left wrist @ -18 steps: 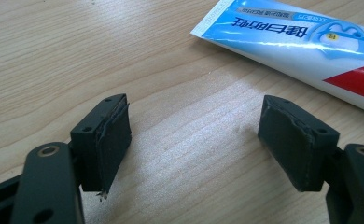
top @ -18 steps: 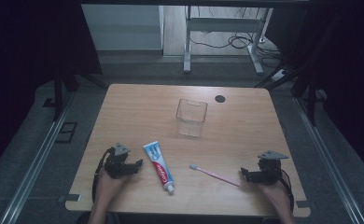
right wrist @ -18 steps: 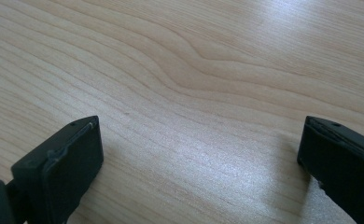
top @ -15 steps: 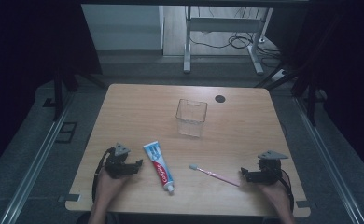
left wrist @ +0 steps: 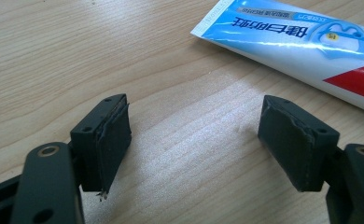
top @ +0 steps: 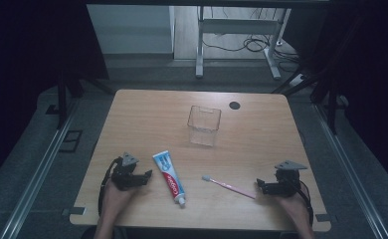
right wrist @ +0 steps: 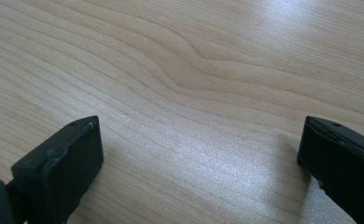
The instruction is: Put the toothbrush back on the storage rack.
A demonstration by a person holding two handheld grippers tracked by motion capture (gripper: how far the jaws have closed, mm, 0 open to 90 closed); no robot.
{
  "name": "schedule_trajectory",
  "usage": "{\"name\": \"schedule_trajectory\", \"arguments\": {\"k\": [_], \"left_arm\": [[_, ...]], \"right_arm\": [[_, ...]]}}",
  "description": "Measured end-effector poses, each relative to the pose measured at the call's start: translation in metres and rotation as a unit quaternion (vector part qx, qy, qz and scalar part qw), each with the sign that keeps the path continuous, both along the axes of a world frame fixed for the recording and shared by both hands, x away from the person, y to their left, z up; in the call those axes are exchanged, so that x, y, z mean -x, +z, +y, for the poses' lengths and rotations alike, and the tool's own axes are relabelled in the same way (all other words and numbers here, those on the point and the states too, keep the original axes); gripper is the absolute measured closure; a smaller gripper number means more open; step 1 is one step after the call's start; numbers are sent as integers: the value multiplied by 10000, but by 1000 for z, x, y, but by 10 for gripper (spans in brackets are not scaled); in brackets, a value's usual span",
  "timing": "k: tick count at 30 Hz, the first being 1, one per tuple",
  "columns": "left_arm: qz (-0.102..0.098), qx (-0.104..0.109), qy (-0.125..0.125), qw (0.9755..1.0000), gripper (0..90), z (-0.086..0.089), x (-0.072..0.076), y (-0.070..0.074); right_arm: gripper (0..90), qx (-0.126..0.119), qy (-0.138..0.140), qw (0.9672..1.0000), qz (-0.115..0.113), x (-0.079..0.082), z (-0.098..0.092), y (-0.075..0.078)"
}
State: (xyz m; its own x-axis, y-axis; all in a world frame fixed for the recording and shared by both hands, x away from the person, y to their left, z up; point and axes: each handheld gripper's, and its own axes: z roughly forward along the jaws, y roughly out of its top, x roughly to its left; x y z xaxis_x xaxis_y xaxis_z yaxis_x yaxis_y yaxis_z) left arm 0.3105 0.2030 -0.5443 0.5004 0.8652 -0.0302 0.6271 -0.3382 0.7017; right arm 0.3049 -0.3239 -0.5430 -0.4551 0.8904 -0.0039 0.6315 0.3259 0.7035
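Note:
A white, blue and red toothpaste tube (top: 169, 178) lies near the table's front edge, cap toward me. Just left of it rests my left gripper (top: 145, 177), open, with bare wood between its pads; the tube (left wrist: 306, 42) shows beyond them in the left gripper view (left wrist: 194, 140). A pink toothbrush (top: 229, 186) lies to the tube's right, bristles pointing left. At its handle end sits my right gripper (top: 259, 187), open wide over bare table (right wrist: 199, 154). A clear plastic cup (top: 204, 125) stands upright mid-table, beyond both.
The wooden table (top: 147, 119) has a black round grommet (top: 235, 105) near its far right. Dark floor, metal rails and a desk frame with cables lie beyond the far edge.

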Motion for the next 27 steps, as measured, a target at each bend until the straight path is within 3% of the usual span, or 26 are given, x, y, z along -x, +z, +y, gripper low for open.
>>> {"name": "schedule_trajectory", "arguments": {"k": [12, 27], "left_arm": [[-1, 0, 1, 10000, 251, 0, 0, 0], [1, 1, 0, 10000, 250, 0, 0, 0]], "right_arm": [[3, 1, 16, 10000, -6, 0, 0, 0], [182, -50, 53, 9999, 108, 2, -3, 7]]}}
